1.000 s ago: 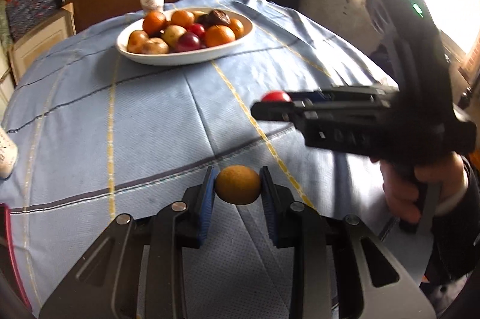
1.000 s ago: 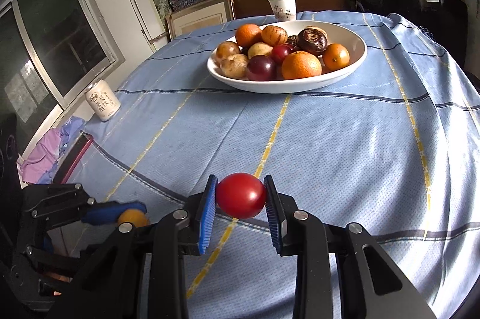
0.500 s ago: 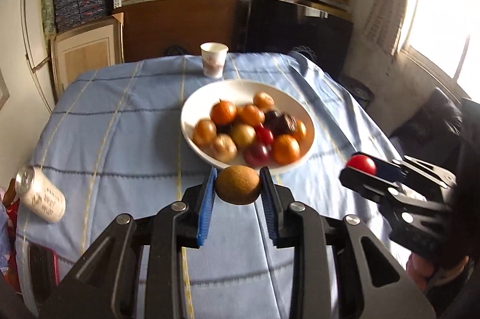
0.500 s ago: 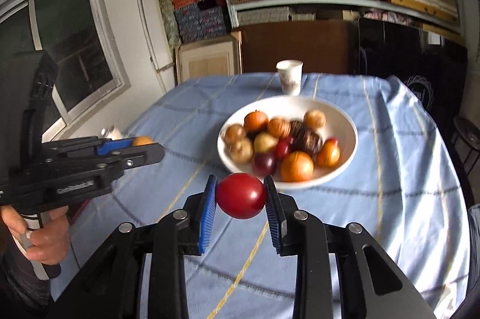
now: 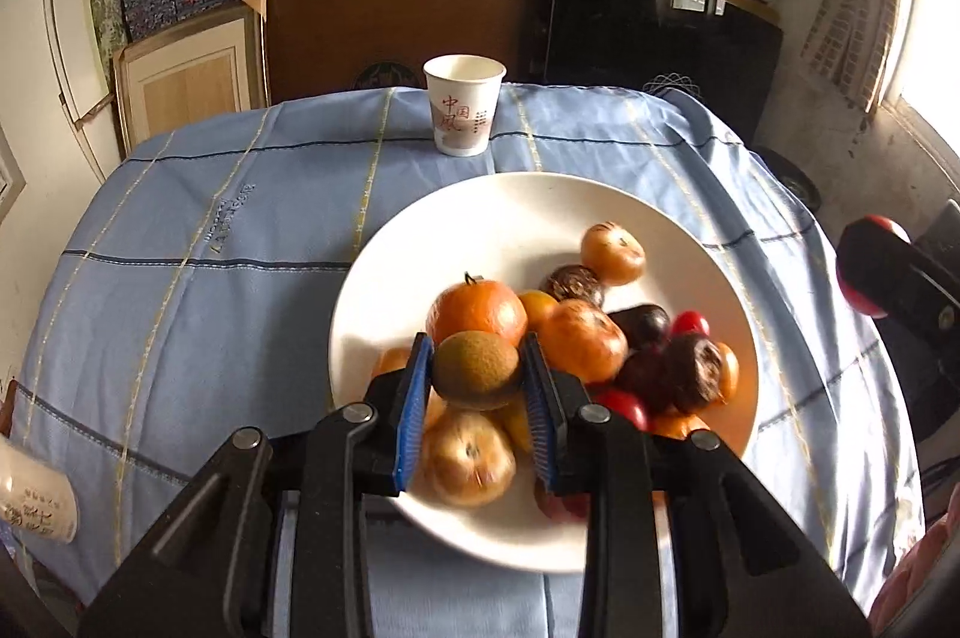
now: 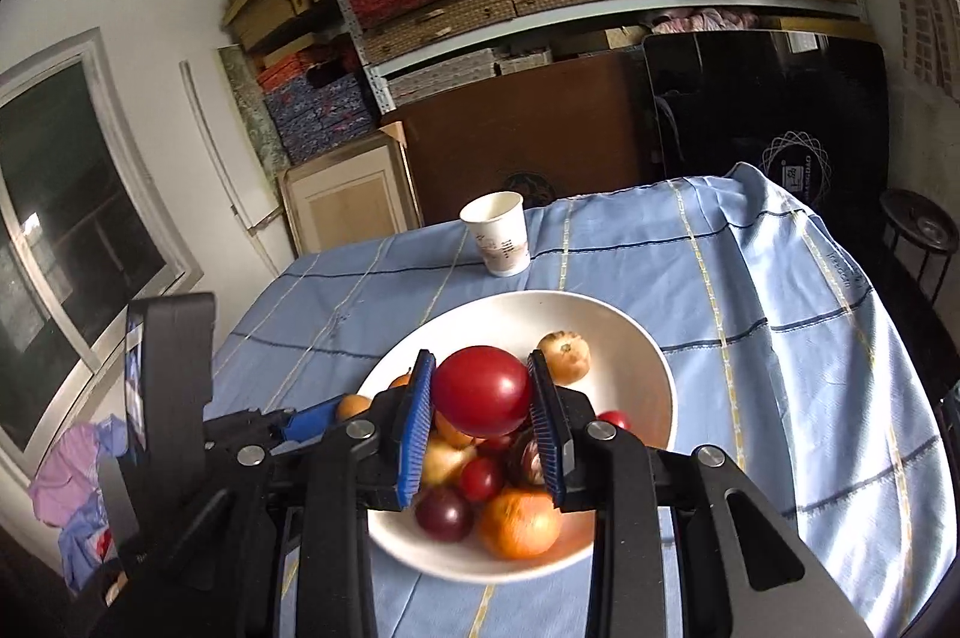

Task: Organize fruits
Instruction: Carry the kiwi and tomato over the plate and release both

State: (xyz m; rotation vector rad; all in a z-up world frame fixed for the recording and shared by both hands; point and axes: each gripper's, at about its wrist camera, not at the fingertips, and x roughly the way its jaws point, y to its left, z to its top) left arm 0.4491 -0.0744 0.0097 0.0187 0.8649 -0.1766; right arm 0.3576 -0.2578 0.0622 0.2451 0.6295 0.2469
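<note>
My left gripper [image 5: 478, 371] is shut on a brown kiwi [image 5: 477, 368] and hangs over the near side of a white bowl [image 5: 420, 242] heaped with oranges, plums and other fruit. My right gripper [image 6: 480, 392] is shut on a red tomato [image 6: 482, 389] and hovers over the same white bowl [image 6: 636, 338]. In the left wrist view the tomato [image 5: 870, 233] and the right gripper's black fingers show at the right edge. In the right wrist view the left gripper [image 6: 318, 419] comes in from the left with the kiwi [image 6: 353, 405] just visible.
A paper cup [image 5: 463, 104] stands behind the bowl on the blue checked tablecloth [image 5: 198, 278]; the same paper cup [image 6: 497, 233] shows in the right wrist view. A white can [image 5: 36, 494] lies at the table's left edge. Shelves and boards stand behind the table.
Both grippers have risen and moved forward from the table's near edge until they hang over the bowl, each still gripping its fruit. The bowl now fills the middle of both views.
</note>
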